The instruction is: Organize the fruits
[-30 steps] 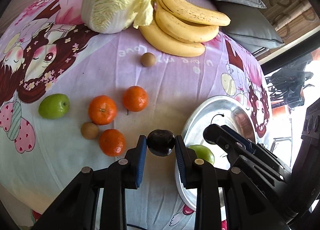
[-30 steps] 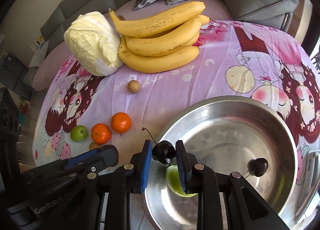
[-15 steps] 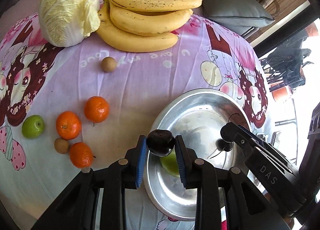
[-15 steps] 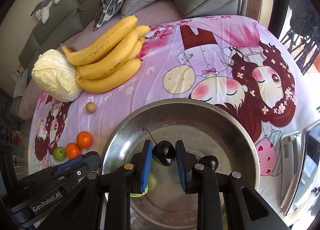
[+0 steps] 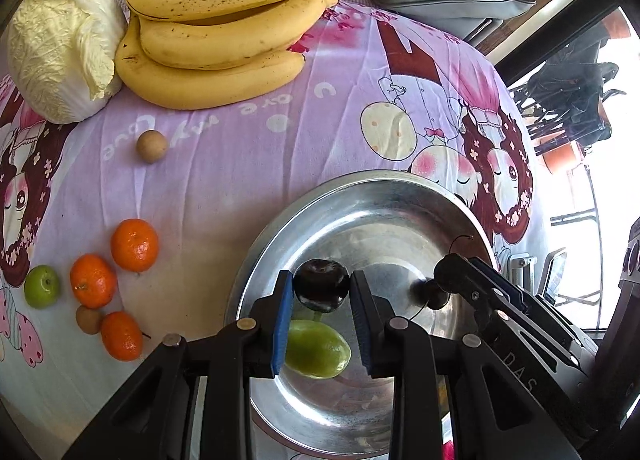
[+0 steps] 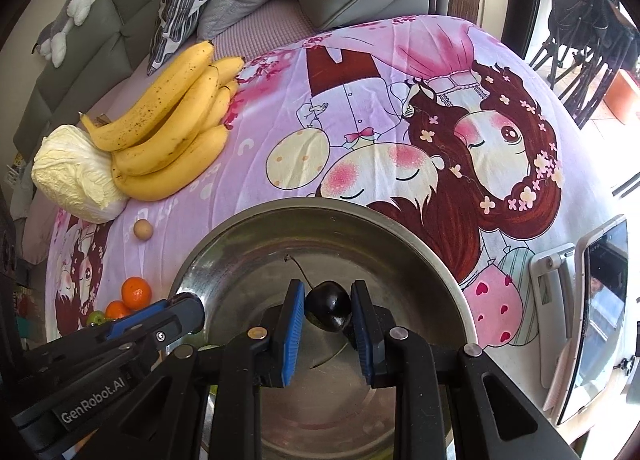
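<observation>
- Left wrist cam sits close over the steel bowl (image 5: 360, 196), looking forward along its fingers (image 5: 282, 324) toward the bananas (image 5: 216, 44).
- Right wrist cam hovers just as near, facing the same way.
- Both catch the bowl, bananas and cabbage (image 6: 72, 172).

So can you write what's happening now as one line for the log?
left hand-held gripper: holds dark plum over bowl | right hand-held gripper: holds cherry over bowl | green fruit: in bowl

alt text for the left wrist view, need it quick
The left hand-held gripper holds a dark plum over a steel bowl containing a green fruit. On the pink cartoon cloth lie bananas, cabbage and tangerines.
</observation>
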Motion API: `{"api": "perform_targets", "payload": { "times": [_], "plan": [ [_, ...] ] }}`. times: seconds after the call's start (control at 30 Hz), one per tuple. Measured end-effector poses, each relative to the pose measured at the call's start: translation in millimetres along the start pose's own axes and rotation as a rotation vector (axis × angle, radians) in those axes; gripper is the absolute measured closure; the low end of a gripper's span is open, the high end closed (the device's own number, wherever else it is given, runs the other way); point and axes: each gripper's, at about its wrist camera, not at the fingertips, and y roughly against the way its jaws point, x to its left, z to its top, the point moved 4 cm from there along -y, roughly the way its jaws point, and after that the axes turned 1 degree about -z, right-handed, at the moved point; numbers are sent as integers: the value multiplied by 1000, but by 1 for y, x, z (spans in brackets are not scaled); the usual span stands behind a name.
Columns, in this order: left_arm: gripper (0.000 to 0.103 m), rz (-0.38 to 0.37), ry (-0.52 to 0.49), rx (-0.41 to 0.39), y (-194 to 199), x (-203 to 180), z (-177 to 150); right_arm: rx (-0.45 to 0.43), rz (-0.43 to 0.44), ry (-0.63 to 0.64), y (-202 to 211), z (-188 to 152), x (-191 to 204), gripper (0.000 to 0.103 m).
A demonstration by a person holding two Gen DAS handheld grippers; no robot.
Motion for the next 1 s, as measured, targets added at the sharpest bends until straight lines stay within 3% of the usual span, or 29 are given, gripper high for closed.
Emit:
{"api": "perform_targets", "payload": {
  "times": [0.4,0.8,1.0],
  "plan": [
    [73,2,18,53,-18,2,-8,50,-17,-13,-12,-4,-7,77],
    [73,-2,51,49,-18,9,-9,48,-3,-10,-11,-2,-4,77],
    [65,2,83,47,-15,15,-10,45,5,-3,-7,-2,-3,76]
  ]
}}
